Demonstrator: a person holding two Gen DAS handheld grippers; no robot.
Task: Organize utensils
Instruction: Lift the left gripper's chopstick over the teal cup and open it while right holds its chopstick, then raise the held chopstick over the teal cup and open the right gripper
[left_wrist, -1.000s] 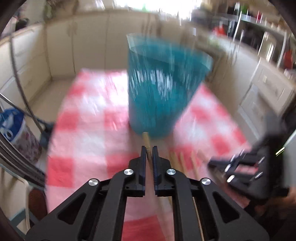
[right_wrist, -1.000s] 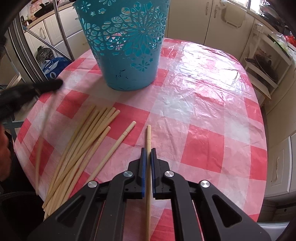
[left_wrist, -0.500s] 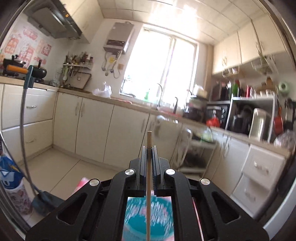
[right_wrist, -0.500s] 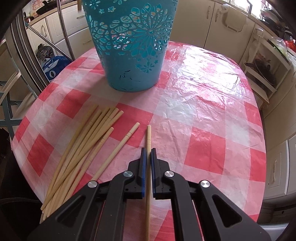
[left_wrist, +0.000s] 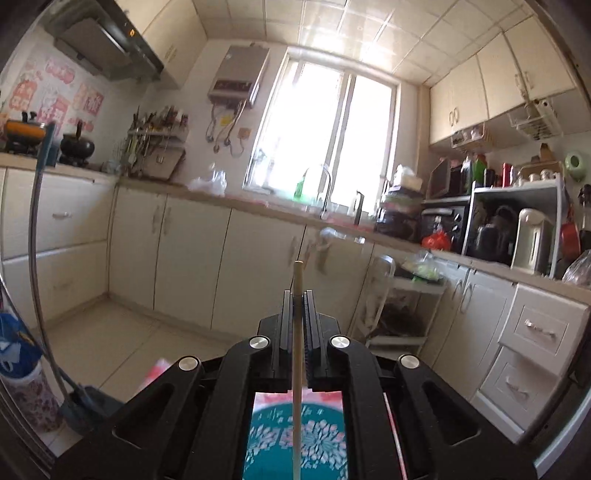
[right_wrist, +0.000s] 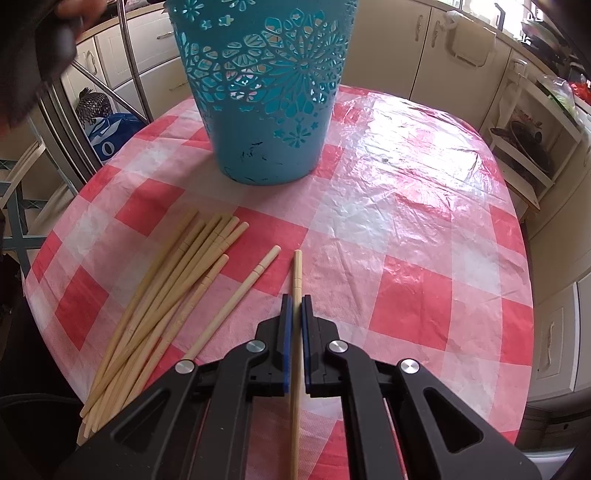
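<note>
My left gripper is shut on a wooden chopstick and holds it upright, its lower end over the open top of the teal cut-out basket. In the right wrist view the basket stands on the red-checked tablecloth. My right gripper is shut on another chopstick that points toward the basket, low over the table. A pile of several chopsticks lies to its left, with one single chopstick between.
The round table's edge curves close on the right. A metal chair frame stands behind the table at left. Kitchen cabinets and a rack surround the table.
My left gripper swung up from the table with its chopstick to stand above the basket. My right gripper moved a little closer to the basket with its chopstick.
</note>
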